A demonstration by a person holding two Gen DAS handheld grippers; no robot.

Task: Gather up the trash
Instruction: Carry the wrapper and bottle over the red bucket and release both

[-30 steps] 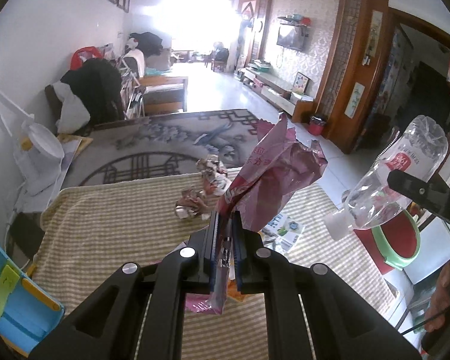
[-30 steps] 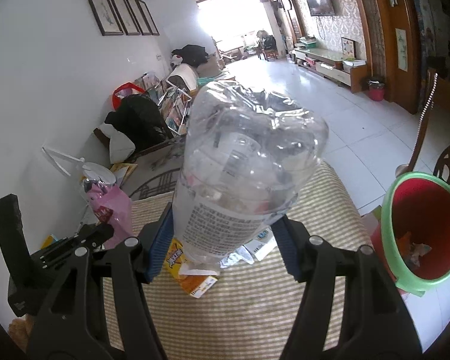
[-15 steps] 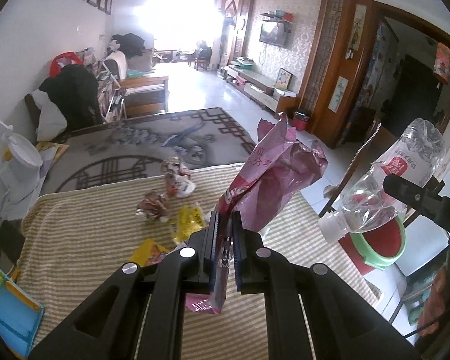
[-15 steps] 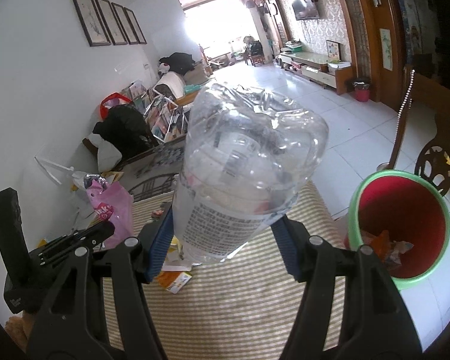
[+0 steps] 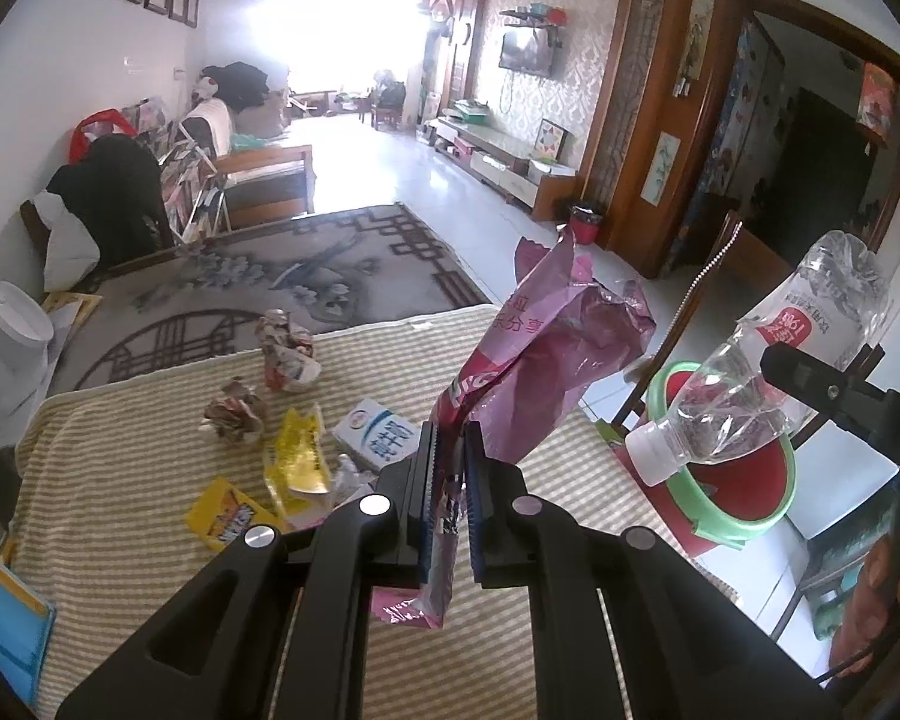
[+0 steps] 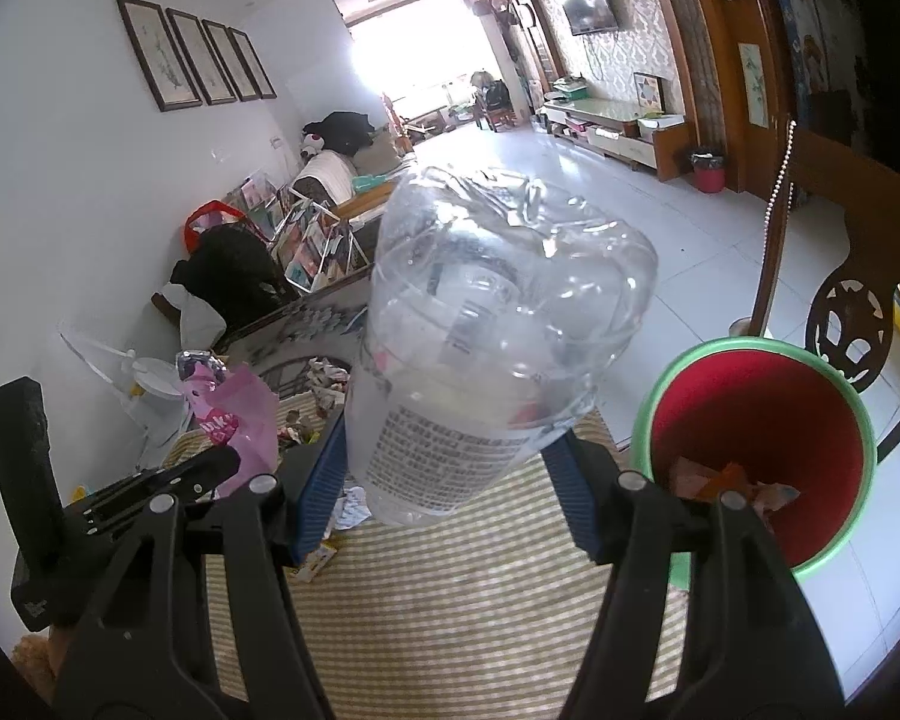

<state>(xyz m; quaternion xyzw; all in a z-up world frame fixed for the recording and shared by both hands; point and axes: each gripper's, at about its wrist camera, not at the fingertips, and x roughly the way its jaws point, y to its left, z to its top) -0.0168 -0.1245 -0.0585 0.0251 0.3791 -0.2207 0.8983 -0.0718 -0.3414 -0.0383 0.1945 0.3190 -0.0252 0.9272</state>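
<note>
Left wrist view is showing the striped counter (image 5: 120,480) sliding further left in frame than a moment ago, while the red bin with the green rim (image 5: 744,516) is coming in larger just off the counter's right edge; both hands are carrying their loads toward it. In the right wrist view that bin (image 6: 834,420) is now sitting close beside the right claw (image 6: 456,468), its mouth open and some scraps already lying inside, so I judge the drop to be near. The right claw is holding its jaws about half spread, clamped on the crushed clear bottle (image 6: 486,348). The left claw (image 5: 447,492) is pinched nearly closed on the pink wrapper (image 5: 546,360), which is standing up above the counter's right edge. A chair is standing just behind the bin; otherwise bare floor is lying open around it. Crumpled papers (image 5: 234,417), a yellow packet (image 5: 228,516) and a small white carton (image 5: 378,435) are still waiting mid-counter.
</note>
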